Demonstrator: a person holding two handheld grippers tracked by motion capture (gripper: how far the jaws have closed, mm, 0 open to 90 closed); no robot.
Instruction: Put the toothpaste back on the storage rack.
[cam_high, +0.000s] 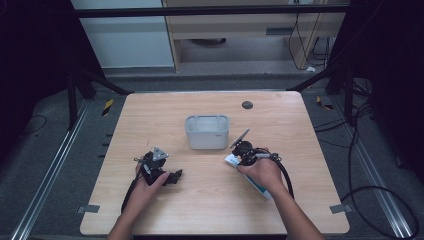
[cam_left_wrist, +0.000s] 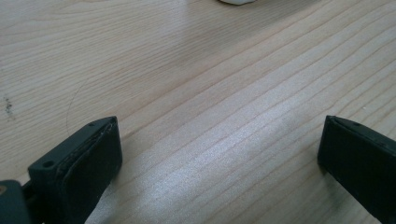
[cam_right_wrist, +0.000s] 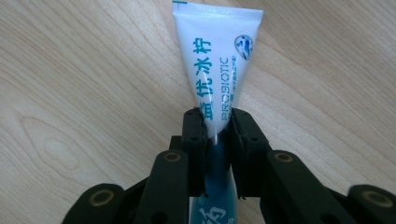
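A white toothpaste tube (cam_right_wrist: 215, 70) with teal lettering lies on the wooden table (cam_high: 210, 200), flat crimped end pointing away in the right gripper view. My right gripper (cam_right_wrist: 217, 126) is shut on the tube's middle, both pads squeezing it. In the high view this gripper (cam_high: 243, 150) sits right of centre, the tube (cam_high: 260, 189) running under the person's hand toward the near edge. My left gripper (cam_high: 174, 176) rests at the near left, jaws wide open. Bare wood lies between its pads (cam_left_wrist: 88, 163) in the left gripper view.
A light grey rectangular bin (cam_high: 207, 131) stands open-topped at the table's middle, just behind and left of the right gripper. A small dark round cap (cam_high: 247, 105) sits in the tabletop near the far edge. Cables (cam_high: 370, 190) trail on the floor to the right.
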